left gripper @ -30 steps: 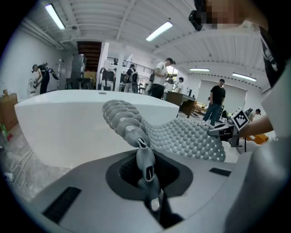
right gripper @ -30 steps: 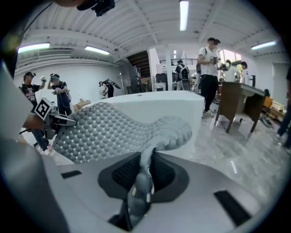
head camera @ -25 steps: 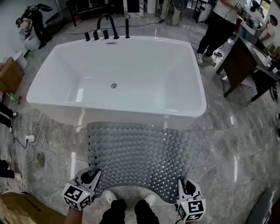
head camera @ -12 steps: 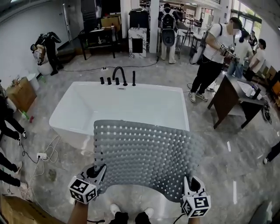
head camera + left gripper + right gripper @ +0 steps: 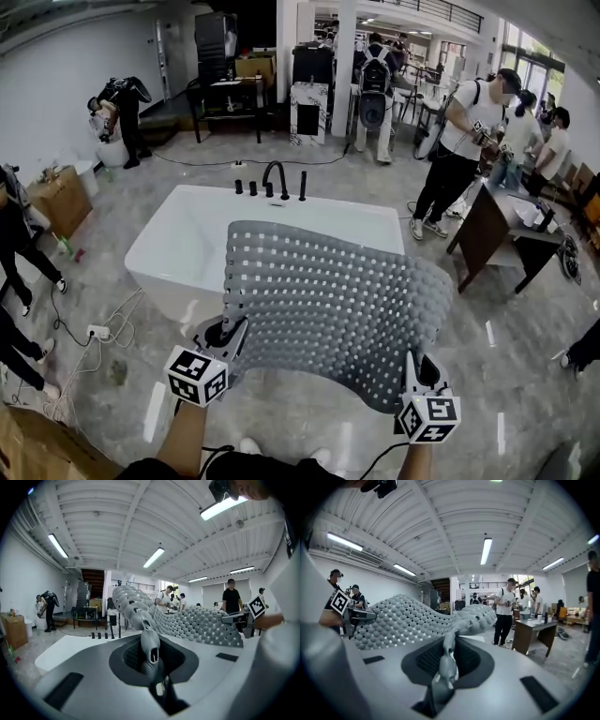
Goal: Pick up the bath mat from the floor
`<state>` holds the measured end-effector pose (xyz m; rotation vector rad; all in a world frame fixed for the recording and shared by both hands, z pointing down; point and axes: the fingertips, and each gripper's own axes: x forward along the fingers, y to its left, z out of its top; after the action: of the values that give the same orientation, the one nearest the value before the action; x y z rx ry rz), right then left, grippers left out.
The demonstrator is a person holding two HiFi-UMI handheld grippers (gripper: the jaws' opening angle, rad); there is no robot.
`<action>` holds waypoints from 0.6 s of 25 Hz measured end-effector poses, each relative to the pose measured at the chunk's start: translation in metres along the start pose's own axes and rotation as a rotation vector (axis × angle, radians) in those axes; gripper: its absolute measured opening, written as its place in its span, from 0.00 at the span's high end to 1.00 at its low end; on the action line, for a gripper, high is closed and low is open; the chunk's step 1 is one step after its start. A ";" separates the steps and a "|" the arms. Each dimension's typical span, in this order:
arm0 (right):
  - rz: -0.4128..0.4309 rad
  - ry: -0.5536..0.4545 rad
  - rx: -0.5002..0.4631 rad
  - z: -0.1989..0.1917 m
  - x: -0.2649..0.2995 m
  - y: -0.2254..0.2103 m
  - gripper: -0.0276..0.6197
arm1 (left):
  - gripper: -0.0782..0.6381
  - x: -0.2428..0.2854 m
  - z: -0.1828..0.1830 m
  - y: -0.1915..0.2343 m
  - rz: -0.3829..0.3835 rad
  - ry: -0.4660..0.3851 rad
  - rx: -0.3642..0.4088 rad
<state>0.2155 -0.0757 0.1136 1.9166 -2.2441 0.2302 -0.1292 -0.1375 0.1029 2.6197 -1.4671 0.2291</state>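
The grey perforated bath mat (image 5: 328, 300) hangs in the air, stretched between my two grippers and lifted clear of the floor, in front of the white bathtub (image 5: 187, 248). My left gripper (image 5: 228, 330) is shut on the mat's near left corner, and that corner (image 5: 150, 648) sits pinched between its jaws in the left gripper view. My right gripper (image 5: 413, 368) is shut on the near right corner, seen squeezed in the jaws as mat edge (image 5: 447, 660) in the right gripper view. The mat's far edge curls upward.
Black taps (image 5: 275, 180) stand at the tub's far rim. Several people stand around, one close at the right (image 5: 459, 150) beside a dark table (image 5: 502, 234). A cardboard box (image 5: 58, 197) and cables with a power strip (image 5: 94, 330) lie on the marble floor at left.
Both grippers have risen with the mat, which went from low over the floor near the feet to held up high. The head view tilted up, showing more of the room.
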 end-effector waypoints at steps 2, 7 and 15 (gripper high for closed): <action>-0.001 -0.001 -0.002 0.000 0.002 0.004 0.86 | 0.84 -0.001 0.000 0.003 0.000 -0.003 0.005; 0.006 0.004 -0.021 0.000 0.008 0.014 0.86 | 0.84 -0.002 -0.003 0.010 0.004 -0.002 0.007; 0.009 -0.005 -0.038 0.008 0.009 0.023 0.86 | 0.84 -0.008 -0.003 0.012 0.000 -0.022 0.001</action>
<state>0.1909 -0.0821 0.1084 1.8899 -2.2446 0.1822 -0.1439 -0.1362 0.1047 2.6314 -1.4744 0.2017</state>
